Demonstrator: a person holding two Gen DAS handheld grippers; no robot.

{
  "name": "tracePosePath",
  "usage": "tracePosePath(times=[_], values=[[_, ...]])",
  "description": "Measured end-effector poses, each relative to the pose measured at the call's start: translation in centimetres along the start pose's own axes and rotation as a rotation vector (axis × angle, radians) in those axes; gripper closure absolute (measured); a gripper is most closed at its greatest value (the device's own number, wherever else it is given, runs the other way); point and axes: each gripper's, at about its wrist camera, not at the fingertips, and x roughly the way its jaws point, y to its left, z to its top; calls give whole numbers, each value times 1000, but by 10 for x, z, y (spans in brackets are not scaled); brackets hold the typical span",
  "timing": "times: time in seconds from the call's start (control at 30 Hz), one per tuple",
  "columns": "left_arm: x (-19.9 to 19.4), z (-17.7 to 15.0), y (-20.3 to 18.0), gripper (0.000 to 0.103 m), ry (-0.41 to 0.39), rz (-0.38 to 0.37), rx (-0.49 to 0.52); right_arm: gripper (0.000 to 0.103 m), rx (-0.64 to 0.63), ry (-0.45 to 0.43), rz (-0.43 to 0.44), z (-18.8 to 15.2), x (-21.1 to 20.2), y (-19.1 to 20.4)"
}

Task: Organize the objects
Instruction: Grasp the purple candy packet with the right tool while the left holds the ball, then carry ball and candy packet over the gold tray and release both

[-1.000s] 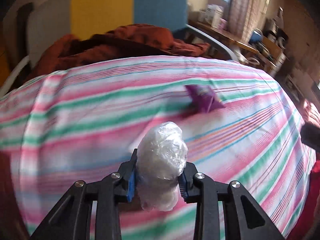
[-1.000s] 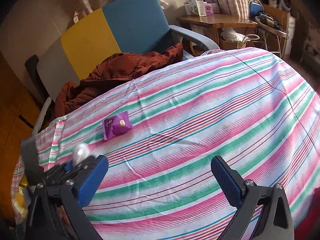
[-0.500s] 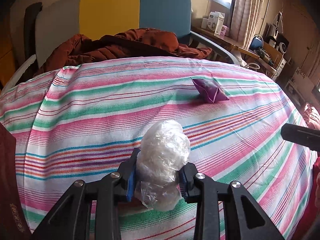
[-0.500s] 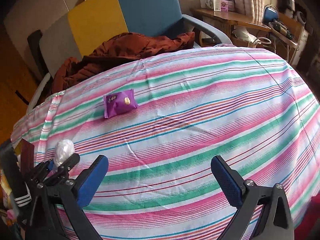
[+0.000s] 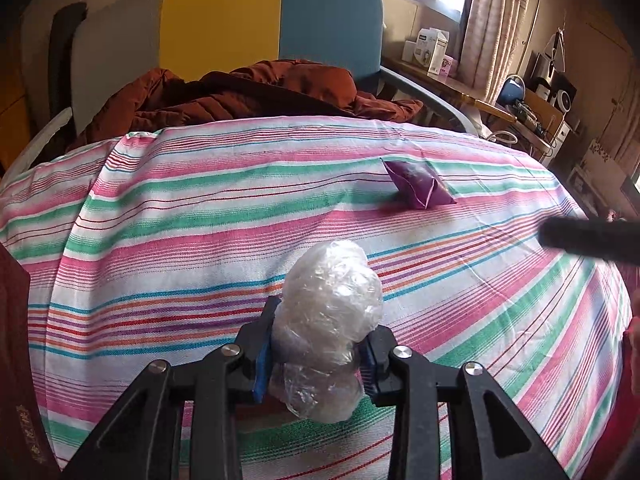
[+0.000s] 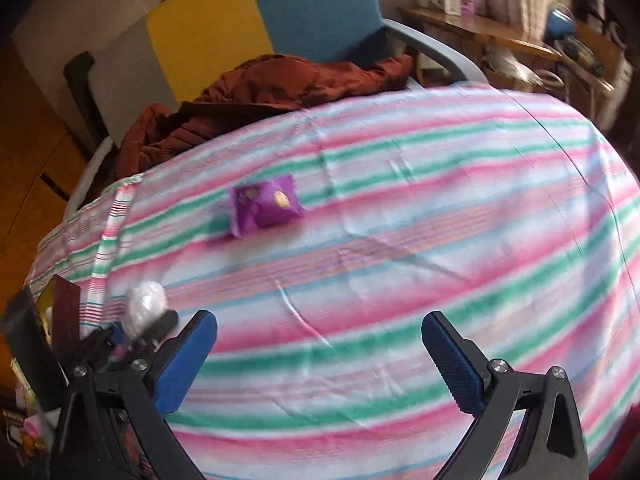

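One striped cloth [image 5: 200, 216], cluttered room.

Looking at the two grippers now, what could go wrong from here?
1. The left gripper pinches a crumpled plastic ball; the slippery film may slide out.
2. The open right gripper is far from the purple packet, which could skid on the loose striped cloth.
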Motion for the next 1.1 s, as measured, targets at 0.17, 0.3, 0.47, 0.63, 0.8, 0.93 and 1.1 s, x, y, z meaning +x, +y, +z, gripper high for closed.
tracePosePath(times=[0.17, 0.3, 0.47, 0.63, 0.8, 0.93, 1.1], values=[[-1, -1, 1, 68, -2, -10, -9, 0, -110, 9, 17, 37, 35, 26], [-1, -1, 2, 68, -3, -15, -17, 0, -154, 28, -13, 63, 71, 39], [-1, -1, 3, 68, -4, -24, -26, 6, -192, 77, -48, 78, 109, 45], [-1, -1, 5, 68, -6, -30, -33, 50, -245, 92, -83, 66, 107, 45], [-1, 0, 6, 68, -9, -36, -37, 52, -282, 134, -73, 32, 79, 44], [-1, 0, 4, 68, -9, -20, -23, 52, -251, 193, -74, -9, 51, 32], [-1, -1, 1, 68, -9, -2, -6, 52, -210, 195, -80, -50, 25, 18]])
